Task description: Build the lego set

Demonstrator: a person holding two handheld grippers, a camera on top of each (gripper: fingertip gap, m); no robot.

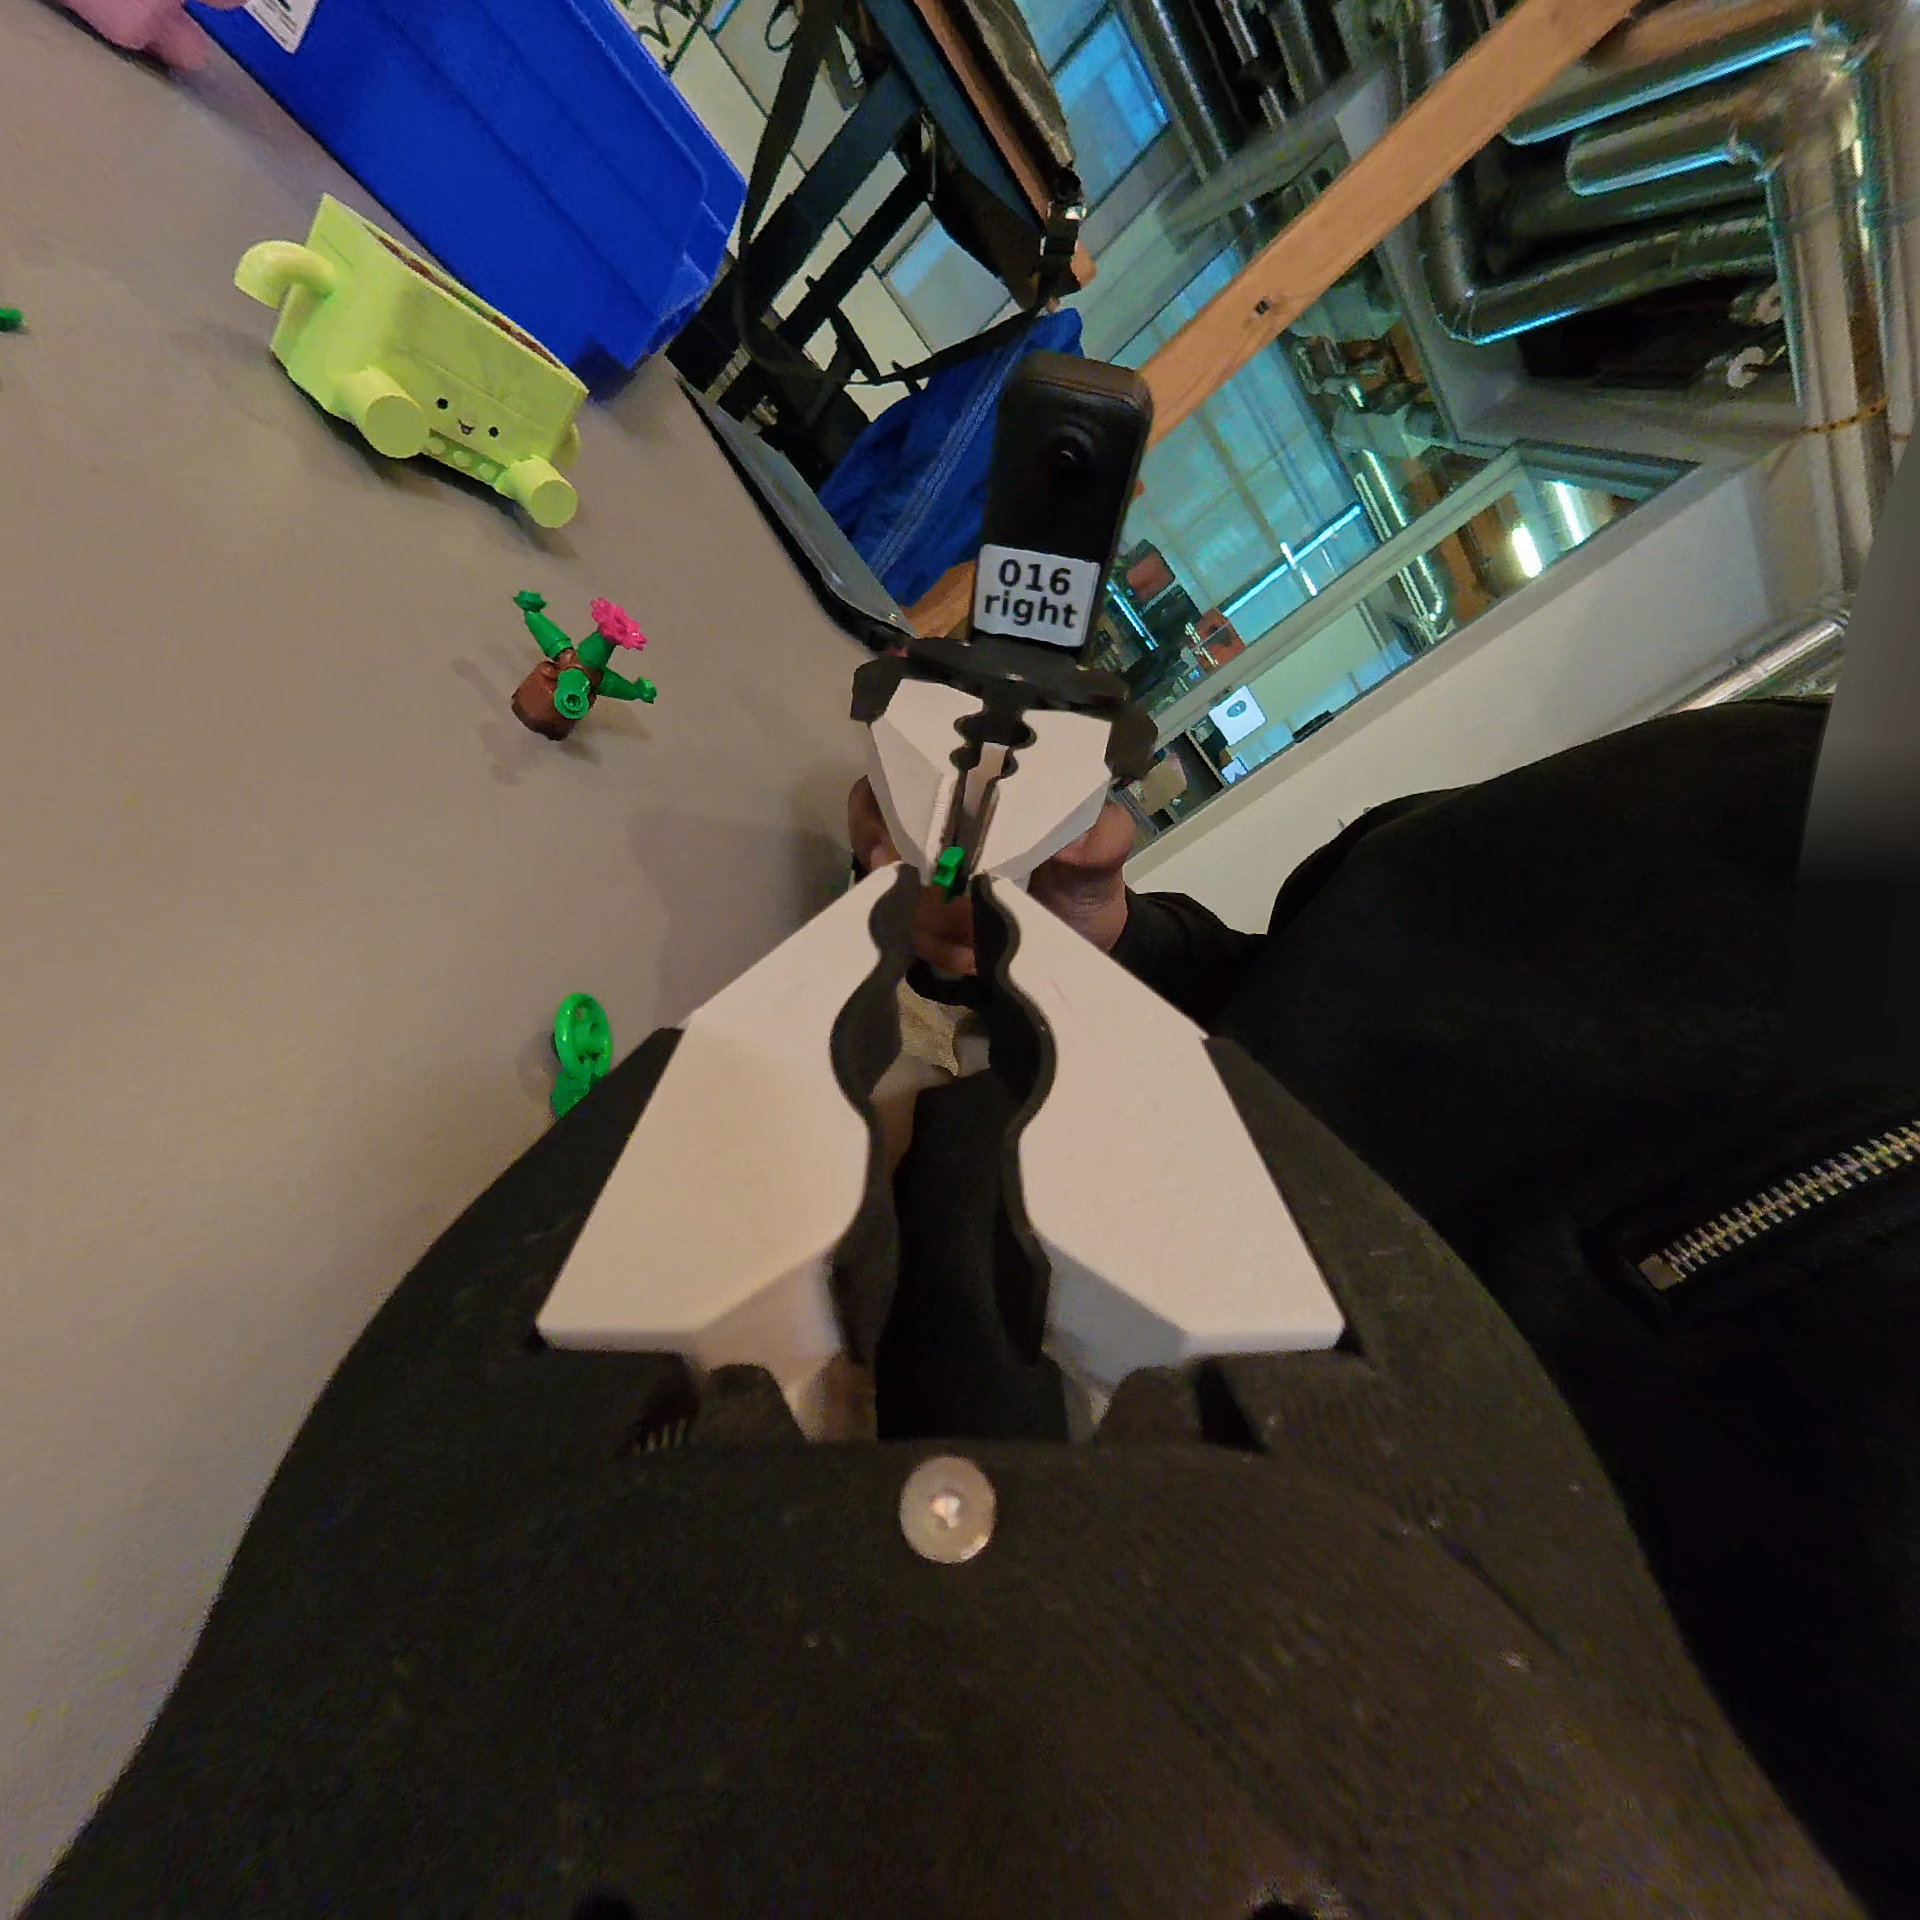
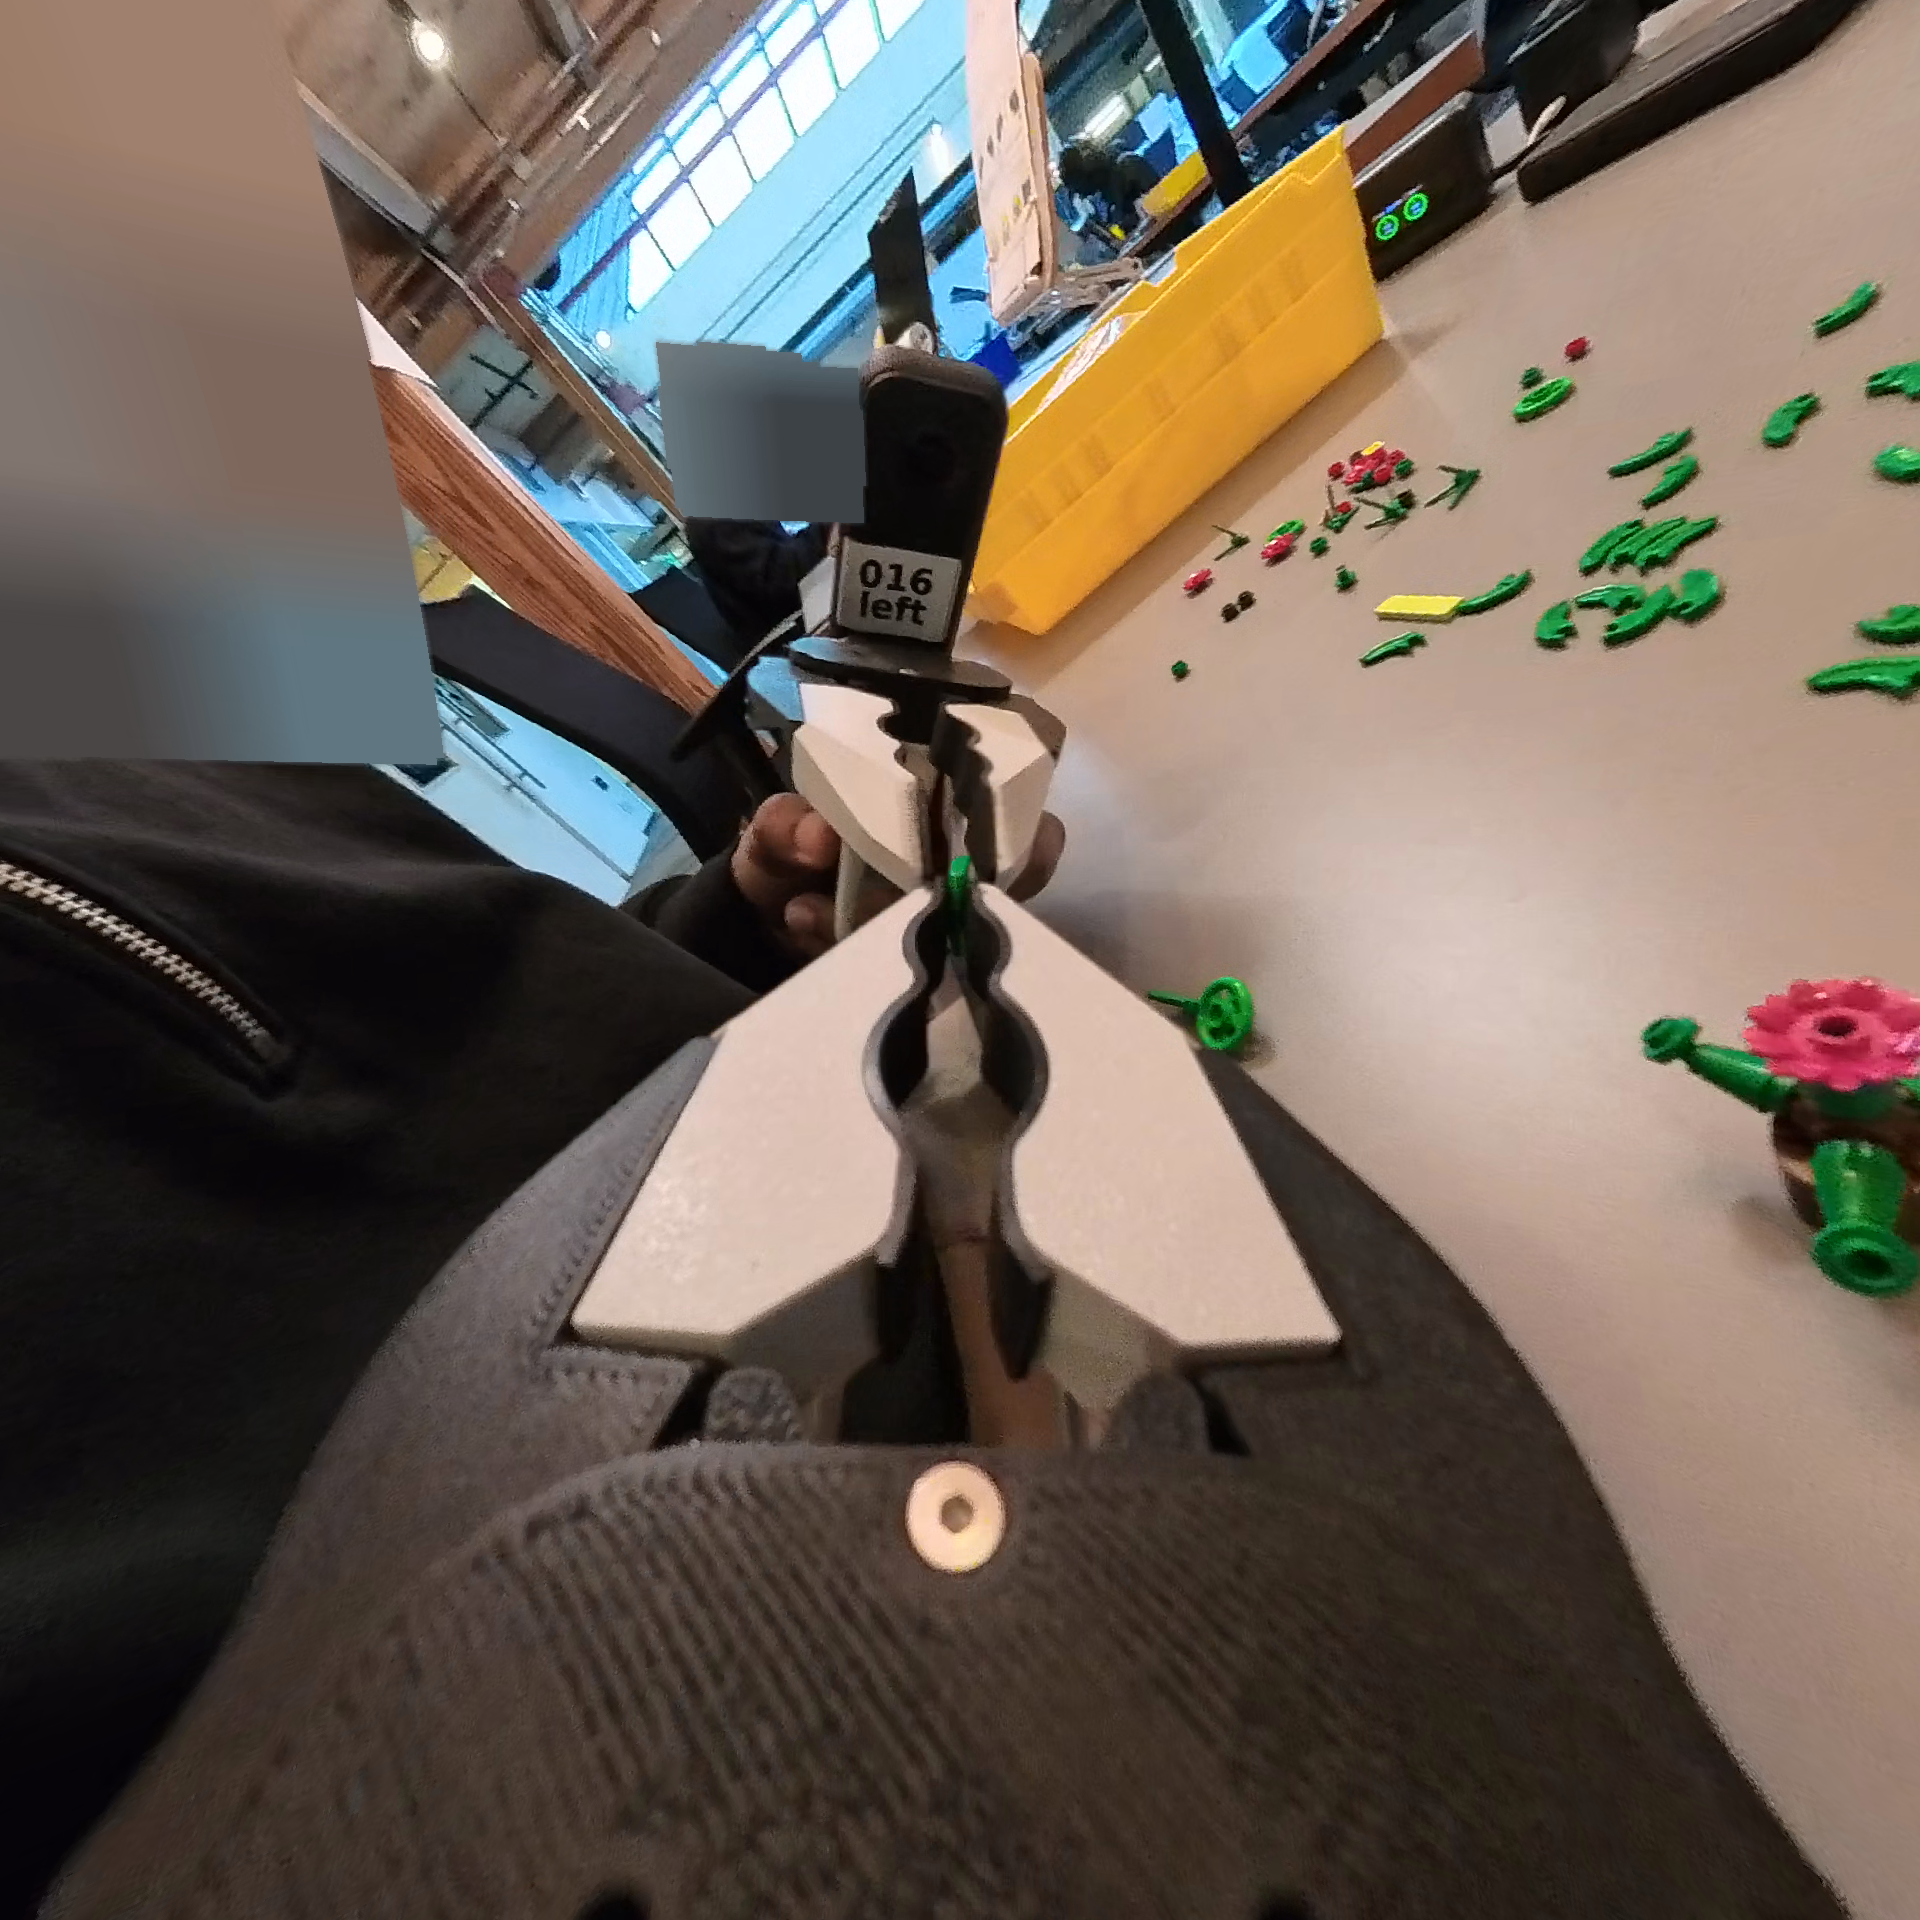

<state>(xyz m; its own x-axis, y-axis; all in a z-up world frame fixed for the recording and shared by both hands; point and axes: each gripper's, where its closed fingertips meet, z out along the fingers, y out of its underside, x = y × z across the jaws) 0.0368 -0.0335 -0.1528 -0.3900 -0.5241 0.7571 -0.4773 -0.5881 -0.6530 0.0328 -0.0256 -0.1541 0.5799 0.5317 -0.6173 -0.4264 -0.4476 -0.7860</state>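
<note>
My two grippers meet tip to tip in the air over the grey table [image 1: 208, 883]. My right gripper [image 2: 956, 906] is shut on a small green stem piece [image 2: 956, 914] at its fingertips. My left gripper [image 1: 940, 888] is shut, and its tips close on the same green piece [image 1: 948, 868] from the opposite side. A small plant build with green stems, a pink flower and a brown base [image 1: 582, 665] lies on the table; it also shows in the right wrist view [image 2: 1839, 1122]. A lime-green pot with a face [image 1: 416, 353] lies tipped on its side.
A green wheel-shaped piece [image 2: 1221, 1013] lies near the table edge. Several green leaf pieces [image 2: 1642, 582], red flower bits [image 2: 1371, 478] and a yellow tile [image 2: 1418, 606] are scattered by a yellow bin [image 2: 1195, 384]. A blue bin [image 1: 499, 156] stands behind the pot. A person's black jacket [image 1: 1558, 1039] is close. Both grippers' tips are close together, under 4 cm apart.
</note>
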